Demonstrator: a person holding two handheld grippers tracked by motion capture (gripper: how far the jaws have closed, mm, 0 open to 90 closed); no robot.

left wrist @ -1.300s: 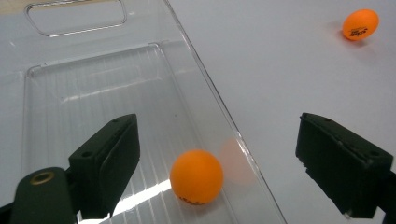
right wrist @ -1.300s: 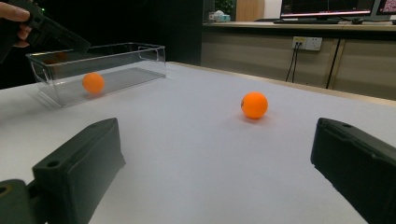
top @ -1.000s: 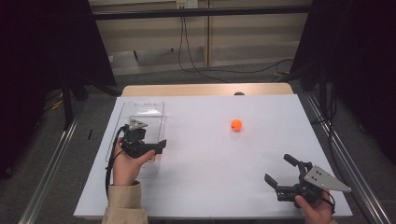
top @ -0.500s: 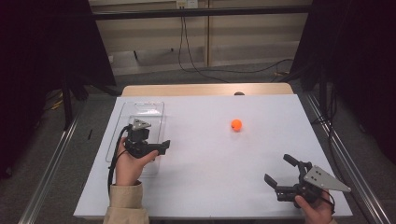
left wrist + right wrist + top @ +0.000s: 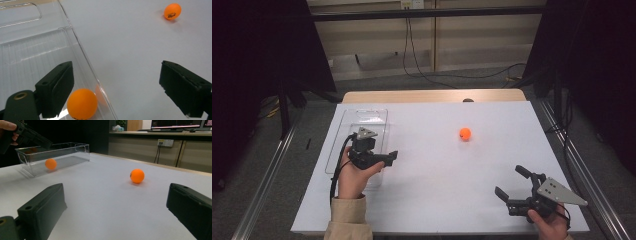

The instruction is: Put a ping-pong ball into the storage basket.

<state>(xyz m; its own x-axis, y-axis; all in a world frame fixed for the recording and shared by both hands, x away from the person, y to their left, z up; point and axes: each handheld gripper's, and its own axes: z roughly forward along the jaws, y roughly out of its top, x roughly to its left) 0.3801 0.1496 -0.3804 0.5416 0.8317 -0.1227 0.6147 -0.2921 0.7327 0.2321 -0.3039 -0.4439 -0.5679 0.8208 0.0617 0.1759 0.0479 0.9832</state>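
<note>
From above, your left gripper [image 5: 382,159] hung over the clear bin's [image 5: 379,116] near end, jaws released, and your right gripper [image 5: 512,184] rested released at the worktop's [image 5: 437,165] near right. Along your left gripper, one orange ball [image 5: 82,103] lay in the bin beside the left jaw, ungrasped. Along your right gripper, a second orange ball [image 5: 137,175] sat well ahead on the worktop.

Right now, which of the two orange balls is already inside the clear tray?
The orange ball by the left gripper: this ball in the tray lies against the clear tray wall. The other ball sits on the open table.
</note>
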